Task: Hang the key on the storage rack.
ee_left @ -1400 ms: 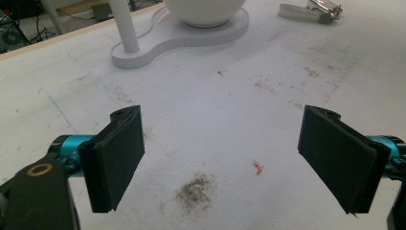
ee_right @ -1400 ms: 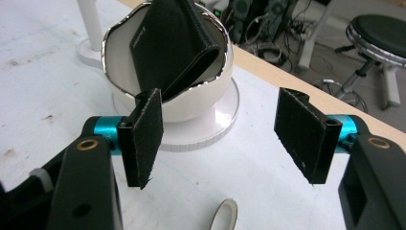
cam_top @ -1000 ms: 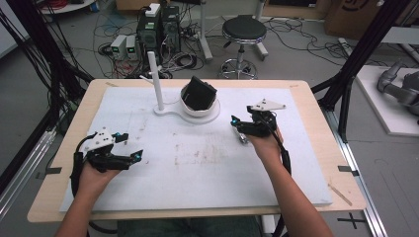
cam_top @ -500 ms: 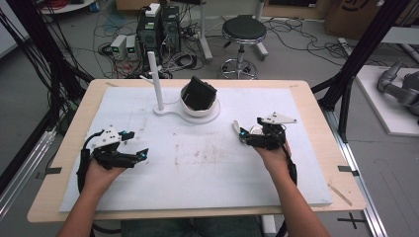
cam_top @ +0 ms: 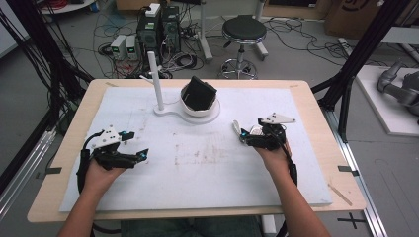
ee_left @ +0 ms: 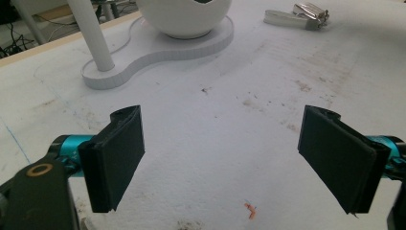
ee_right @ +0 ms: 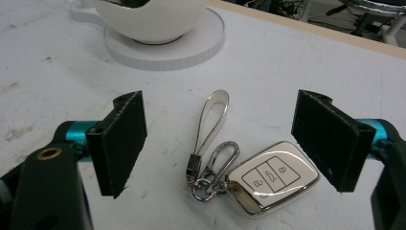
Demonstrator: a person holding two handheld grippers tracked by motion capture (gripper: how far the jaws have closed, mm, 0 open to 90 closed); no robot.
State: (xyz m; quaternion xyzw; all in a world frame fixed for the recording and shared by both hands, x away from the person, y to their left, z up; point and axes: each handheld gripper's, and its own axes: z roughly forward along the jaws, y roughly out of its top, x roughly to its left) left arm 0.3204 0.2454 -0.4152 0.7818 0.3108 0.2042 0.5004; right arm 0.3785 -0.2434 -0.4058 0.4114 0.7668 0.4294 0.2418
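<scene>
Item: car key fob (ee_right: 273,178), silver-edged with a white face and three buttons, lying flat on the white table mat (cam_top: 207,168). Attached: metal clip and ring (ee_right: 213,172) and a white loop strap (ee_right: 210,115) that runs away from the fob toward the bowl stand.

Right gripper (ee_right: 220,139): jaws spread wide, having just been opening; the fob and strap lie on the mat between the two black pads (ee_right: 122,141), touching neither. In the high view the right gripper (cam_top: 247,137) sits at the right half of the mat, with the strap (cam_top: 236,128) just ahead of its tips.

Left gripper (ee_left: 225,158): jaws released and wide apart, bare stained mat between them; in the high view the left gripper (cam_top: 133,155) rests at the left side of the mat, well apart from the fob.

Fixtures: white bowl (cam_top: 200,104) on a flat white base (cam_top: 170,111) with an upright white post (cam_top: 155,81), at the far middle of the mat; a black block (cam_top: 199,92) stands tilted in the bowl
</scene>
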